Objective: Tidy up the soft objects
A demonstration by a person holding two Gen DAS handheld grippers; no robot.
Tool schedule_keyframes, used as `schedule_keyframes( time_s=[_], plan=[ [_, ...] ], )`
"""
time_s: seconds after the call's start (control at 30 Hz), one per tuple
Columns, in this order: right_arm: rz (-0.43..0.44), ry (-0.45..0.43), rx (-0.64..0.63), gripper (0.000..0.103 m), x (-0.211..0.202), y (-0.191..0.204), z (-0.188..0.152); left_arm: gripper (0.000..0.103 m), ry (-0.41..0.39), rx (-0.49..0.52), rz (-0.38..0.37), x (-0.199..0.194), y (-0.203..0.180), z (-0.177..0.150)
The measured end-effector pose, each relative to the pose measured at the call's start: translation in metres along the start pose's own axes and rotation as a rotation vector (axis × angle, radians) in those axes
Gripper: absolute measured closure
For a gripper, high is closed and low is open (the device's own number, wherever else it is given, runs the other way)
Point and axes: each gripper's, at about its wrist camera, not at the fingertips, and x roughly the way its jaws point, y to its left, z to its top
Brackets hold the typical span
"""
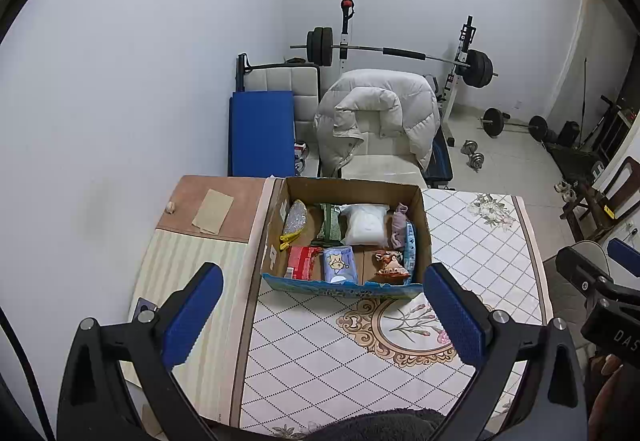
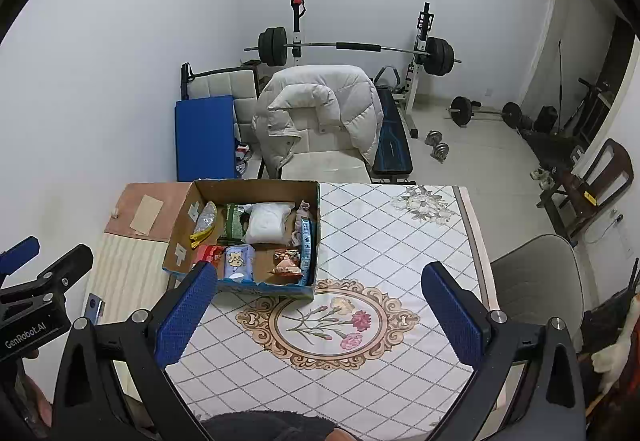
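Side by side, both tools (image 1: 324, 315) (image 2: 322, 315) wide apart above tablecloth (image 2: 380, 241)

Bare tablecloth (image 2: 400, 241) right of crowded box (image 2: 256, 185)

Your left wrist camera looks forward and down over the bench (image 1: 480, 241) from its near edge, with the cardboard box (image 1: 344, 285) at frame centre and fairly near. Your right wrist camera sits further right, putting the same cardboard box (image 2: 256, 287) left of centre. Both views share the box, the bench top and the barbell rack (image 1: 400, 53) at upper centre.
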Motion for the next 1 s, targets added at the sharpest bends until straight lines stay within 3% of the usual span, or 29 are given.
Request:
schedule_keyframes(
  time_s=[1.0],
  plan=[
    [-0.01,-0.025,0.005,0.0,-0.016,-0.008,0.011,0.0,-0.013,0.016,-0.016,-0.008,-0.006,0.005]
  ],
)
